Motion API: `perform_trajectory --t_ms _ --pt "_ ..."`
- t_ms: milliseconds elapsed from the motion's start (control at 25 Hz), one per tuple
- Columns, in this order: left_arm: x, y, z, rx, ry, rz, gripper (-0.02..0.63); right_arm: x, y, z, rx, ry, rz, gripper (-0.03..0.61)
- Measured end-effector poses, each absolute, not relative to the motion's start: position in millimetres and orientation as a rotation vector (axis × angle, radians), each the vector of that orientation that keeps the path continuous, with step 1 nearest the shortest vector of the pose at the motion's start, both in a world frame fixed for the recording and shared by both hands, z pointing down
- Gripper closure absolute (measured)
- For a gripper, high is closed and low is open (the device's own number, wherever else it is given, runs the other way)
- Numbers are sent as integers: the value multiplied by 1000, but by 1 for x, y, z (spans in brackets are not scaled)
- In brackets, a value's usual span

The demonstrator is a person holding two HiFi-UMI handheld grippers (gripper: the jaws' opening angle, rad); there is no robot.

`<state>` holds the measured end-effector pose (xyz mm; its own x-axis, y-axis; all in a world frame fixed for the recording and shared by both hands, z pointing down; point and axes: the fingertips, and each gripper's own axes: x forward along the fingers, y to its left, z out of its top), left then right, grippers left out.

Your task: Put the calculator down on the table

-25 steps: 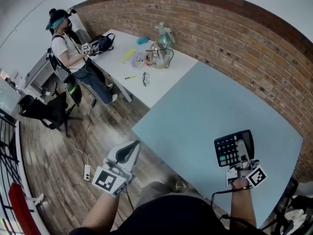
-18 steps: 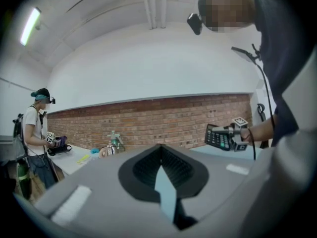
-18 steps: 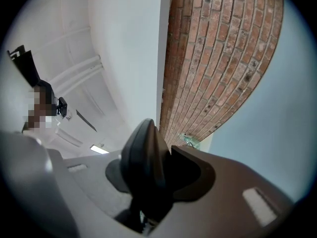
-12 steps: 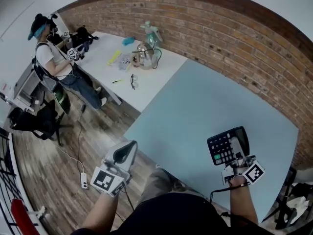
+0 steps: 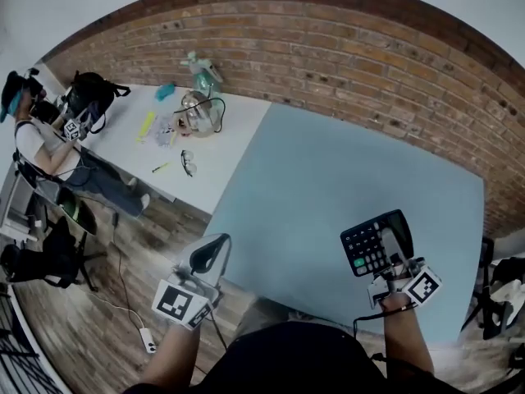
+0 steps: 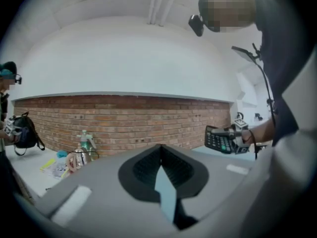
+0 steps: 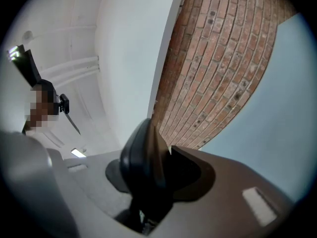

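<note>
The black calculator [image 5: 373, 243] hangs keys-up over the near part of the light blue table [image 5: 328, 171], with my right gripper [image 5: 395, 263] shut on its near edge. In the right gripper view its dark body [image 7: 141, 167] fills the space between the jaws of the right gripper [image 7: 163, 155]. Left of the table's near corner, over the wooden floor, my left gripper [image 5: 207, 257] is shut with nothing in it. In the left gripper view, the jaws of the left gripper [image 6: 161, 155] meet, and the calculator [image 6: 219, 139] shows at the right.
A white table [image 5: 221, 138] adjoins the blue one on the left, carrying a spray bottle [image 5: 201, 68], a glass kettle [image 5: 197, 112] and glasses [image 5: 189, 162]. A seated person [image 5: 37, 134] and a backpack [image 5: 89, 97] are at far left. A brick wall [image 5: 344, 39] runs behind.
The head view has swung, so the white table and the seated person have slid toward the left edge. The calculator stays in my right gripper. My left gripper has come closer to the table's corner.
</note>
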<state>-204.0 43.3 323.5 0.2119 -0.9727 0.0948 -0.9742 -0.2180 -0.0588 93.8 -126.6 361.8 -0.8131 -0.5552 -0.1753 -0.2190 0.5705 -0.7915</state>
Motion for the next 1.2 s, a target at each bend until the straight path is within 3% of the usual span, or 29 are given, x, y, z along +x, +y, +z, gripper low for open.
perform_trajectory --t_ms 1200 --pt "-182 -90 358 2780 -1181 69 611 88 -76 371 -1157 2151 -1055 446"
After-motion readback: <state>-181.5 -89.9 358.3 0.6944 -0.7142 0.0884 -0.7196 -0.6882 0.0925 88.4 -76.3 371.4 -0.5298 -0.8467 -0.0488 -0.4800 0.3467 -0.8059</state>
